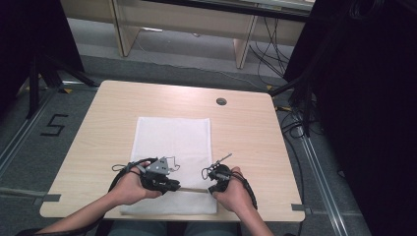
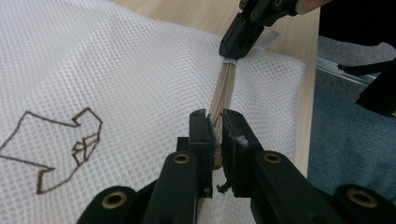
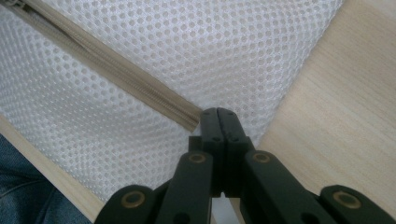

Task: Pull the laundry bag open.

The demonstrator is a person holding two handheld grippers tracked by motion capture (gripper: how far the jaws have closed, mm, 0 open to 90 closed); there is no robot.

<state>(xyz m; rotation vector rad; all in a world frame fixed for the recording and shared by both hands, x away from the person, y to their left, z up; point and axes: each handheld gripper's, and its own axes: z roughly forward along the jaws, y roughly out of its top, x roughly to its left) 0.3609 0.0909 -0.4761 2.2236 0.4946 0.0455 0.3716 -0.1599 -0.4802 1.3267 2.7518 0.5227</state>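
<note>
A white mesh bag (image 1: 172,137) lies flat on the wooden table (image 1: 246,132), with a beige zipper (image 1: 193,189) running along its near edge. My left gripper (image 1: 176,186) pinches the zipper (image 2: 226,86) near its left part; the jaws (image 2: 214,116) stand close together with the beige strip and a small pull between them. My right gripper (image 1: 211,189) is shut on the zipper's right end, where a small white tab (image 2: 229,59) shows. In the right gripper view the jaws (image 3: 217,112) meet right at the end of the zipper (image 3: 116,70), over the mesh (image 3: 187,46).
A brown outline logo (image 2: 60,144) is stitched on the mesh left of the zipper. A cable hole (image 1: 221,101) sits at the table's far right. Bare wood lies around the bag. Black drapes (image 1: 364,98) stand to the right, and a wooden shelf frame (image 1: 187,24) beyond the table.
</note>
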